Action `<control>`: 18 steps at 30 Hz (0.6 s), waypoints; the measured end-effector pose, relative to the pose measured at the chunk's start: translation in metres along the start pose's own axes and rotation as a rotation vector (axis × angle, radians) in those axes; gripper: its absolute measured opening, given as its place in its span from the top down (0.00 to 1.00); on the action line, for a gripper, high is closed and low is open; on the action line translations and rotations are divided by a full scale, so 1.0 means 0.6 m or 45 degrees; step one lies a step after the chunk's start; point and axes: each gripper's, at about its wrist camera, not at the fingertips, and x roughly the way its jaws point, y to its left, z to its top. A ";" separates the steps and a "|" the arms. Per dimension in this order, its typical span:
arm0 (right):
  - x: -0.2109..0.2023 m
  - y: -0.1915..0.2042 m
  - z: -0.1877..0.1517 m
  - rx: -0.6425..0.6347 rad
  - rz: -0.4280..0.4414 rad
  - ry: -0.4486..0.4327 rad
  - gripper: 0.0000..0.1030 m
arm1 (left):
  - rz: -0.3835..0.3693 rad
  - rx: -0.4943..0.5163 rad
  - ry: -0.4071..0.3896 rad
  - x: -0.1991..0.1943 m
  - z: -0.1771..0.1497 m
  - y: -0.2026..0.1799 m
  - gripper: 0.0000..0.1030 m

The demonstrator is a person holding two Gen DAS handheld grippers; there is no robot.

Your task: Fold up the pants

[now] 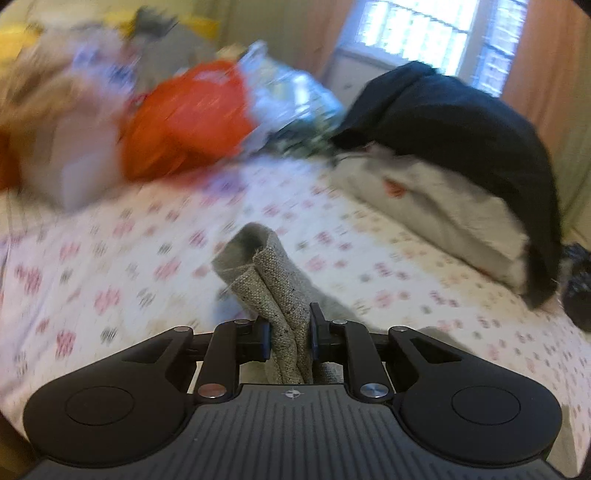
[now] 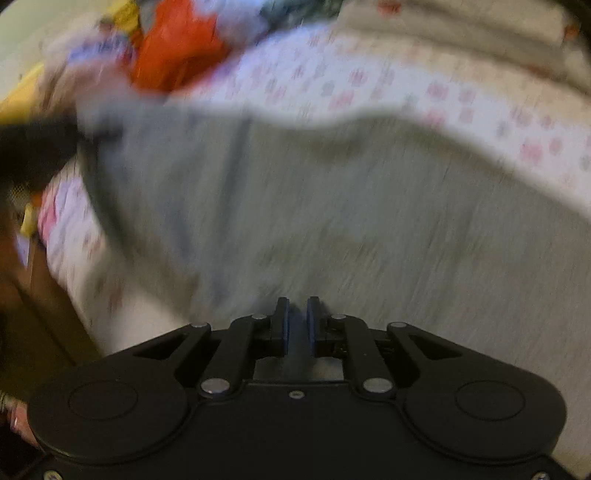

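The pants are grey woven cloth. In the left wrist view my left gripper (image 1: 290, 328) is shut on a bunched fold of the pants (image 1: 269, 269), which sticks up past the fingertips above the flowered bedsheet (image 1: 110, 266). In the right wrist view the pants (image 2: 332, 221) spread wide and blurred over the bed. My right gripper (image 2: 297, 325) has its jaws nearly together with a thin strip of grey cloth between the blue pads. A dark blurred shape, which may be the left gripper (image 2: 33, 147), holds the cloth's far left corner.
A pile of clothes with an orange garment (image 1: 188, 118) and a silvery bag (image 1: 291, 99) lies at the head of the bed. A black garment (image 1: 461, 122) lies over a pale folded blanket (image 1: 436, 206) at the right. A window (image 1: 424, 33) is behind. The bed's left edge (image 2: 74, 266) drops off.
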 end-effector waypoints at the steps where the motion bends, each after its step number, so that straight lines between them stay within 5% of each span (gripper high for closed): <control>1: -0.002 0.005 -0.009 -0.014 -0.016 -0.047 0.82 | -0.015 0.033 -0.018 -0.011 0.004 -0.016 0.83; 6: -0.044 -0.016 0.006 0.071 0.108 -0.103 0.81 | -0.119 0.188 -0.104 -0.066 0.020 -0.106 0.83; 11: -0.132 -0.089 0.011 0.186 0.053 -0.268 0.77 | -0.306 0.378 -0.175 -0.113 0.005 -0.237 0.83; 14: -0.159 -0.156 -0.004 0.282 -0.025 -0.293 0.76 | -0.450 0.462 -0.129 -0.113 -0.040 -0.324 0.83; 18: -0.183 -0.246 -0.050 0.434 -0.109 -0.291 0.76 | -0.568 0.527 0.052 -0.073 -0.132 -0.425 0.83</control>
